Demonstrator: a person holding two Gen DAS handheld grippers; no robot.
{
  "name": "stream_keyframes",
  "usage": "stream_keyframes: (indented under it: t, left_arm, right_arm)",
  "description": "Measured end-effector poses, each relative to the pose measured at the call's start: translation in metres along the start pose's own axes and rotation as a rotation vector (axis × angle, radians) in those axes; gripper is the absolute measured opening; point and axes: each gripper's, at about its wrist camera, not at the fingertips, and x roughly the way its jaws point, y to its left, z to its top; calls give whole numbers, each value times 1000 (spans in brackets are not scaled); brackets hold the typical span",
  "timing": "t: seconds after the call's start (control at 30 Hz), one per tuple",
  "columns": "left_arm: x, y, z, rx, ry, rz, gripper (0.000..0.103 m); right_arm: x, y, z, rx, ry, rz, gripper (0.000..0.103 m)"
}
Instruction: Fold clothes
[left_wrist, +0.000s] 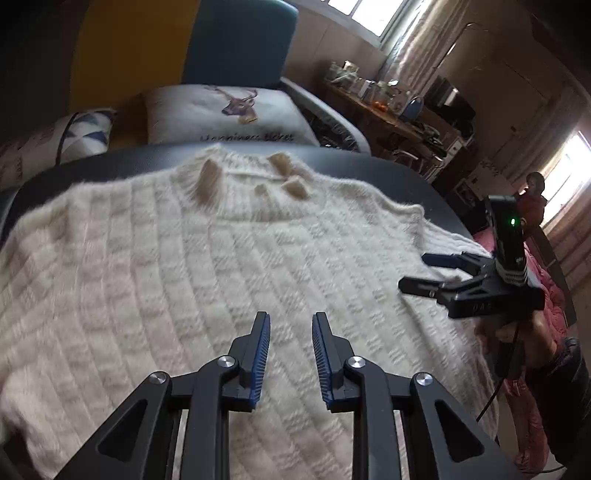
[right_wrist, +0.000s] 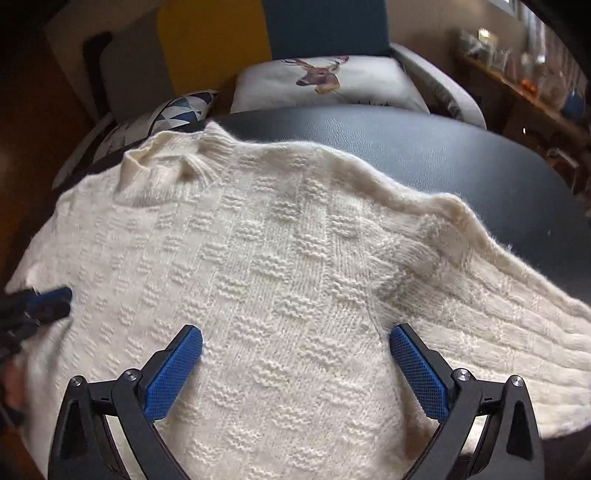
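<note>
We see a cream, fluffy, block-patterned knitted sweater (right_wrist: 280, 266) spread flat, front up, across a dark, smooth leather-look tabletop (right_wrist: 461, 155). Its ribbed collar (left_wrist: 236, 184), trimmed with pale tan toggle buttons (left_wrist: 208, 179), lies at the far edge, and one sleeve (right_wrist: 498, 314) trails off to the right.

Our left gripper (left_wrist: 290, 325) hovers over the lower middle of the sweater's body, its blue-padded jaws a narrow gap apart with nothing between them. Our right gripper (right_wrist: 295, 338) hangs above the seam where sleeve meets body, its jaws spread wide and empty; the left view shows it low over the right shoulder edge, and whether it touches the wool we cannot tell.

Behind the table sit a white cushion printed with a stag's head (left_wrist: 229, 114) and a cushion with blue triangles (right_wrist: 173, 110).

We judge the knit to be soft, thick and limp: light enough for one gripper to lift, but prone to sag and stretch when it hangs from a single pinch, and its fuzzy surface should grip the ribbed pads well rather than slip. The smooth tabletop would let it slide if dragged. The firmer places to pinch look to us like the shoulder seam, the sleeve cuff and the bottom hem, with both layers caught together.

The sweater lies open, with no fold showing in it.
</note>
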Motion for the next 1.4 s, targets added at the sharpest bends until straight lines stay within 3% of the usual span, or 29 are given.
stream_keyframes:
  t: [0.1,0.17,0.27,0.37,0.63,0.67,0.7,0.73,0.8,1.13,1.17,1.27,1.4]
  left_arm:
    - [16,0,46,-39,2,-119,29]
    - [35,6,75,-54,13,-130,31]
    - [68,18,108,-78,52,-125,36]
    - [99,28,127,-84,93,-82,36]
    - [134,20,144,-25,174,-123,35]
    - [132,17,145,-16,161,-138,31]
    - [128,14,147,-5,145,-156,8]
    - [125,11,148,6,129,-174,0]
    - [118,4,151,29,97,-210,2]
    - [149,4,146,87,95,27,4]
    - [148,3,146,89,101,40,4]
    - [123,4,139,11,48,37,22]
    - [88,6,121,-86,-24,30,22]
  right_arm:
    - [-11,1,-4,27,-42,52,103]
    - [-9,4,-9,16,-42,71,103]
    - [-6,14,-20,-30,-83,24,103]
    - [-5,13,-28,-34,-130,7,103]
    - [-4,16,-32,-41,-145,-6,103]
    - [-5,15,-33,-35,-150,3,103]
    - [-6,13,-34,-28,-156,12,103]
    - [-7,11,-35,-22,-162,21,103]
    - [-11,10,-35,-10,-172,38,103]
    - [-6,18,-36,-25,-167,-5,103]
    - [-6,17,-36,-24,-168,-3,103]
    - [-7,15,-37,-17,-172,6,103]
    - [-2,13,-32,-8,-177,18,103]
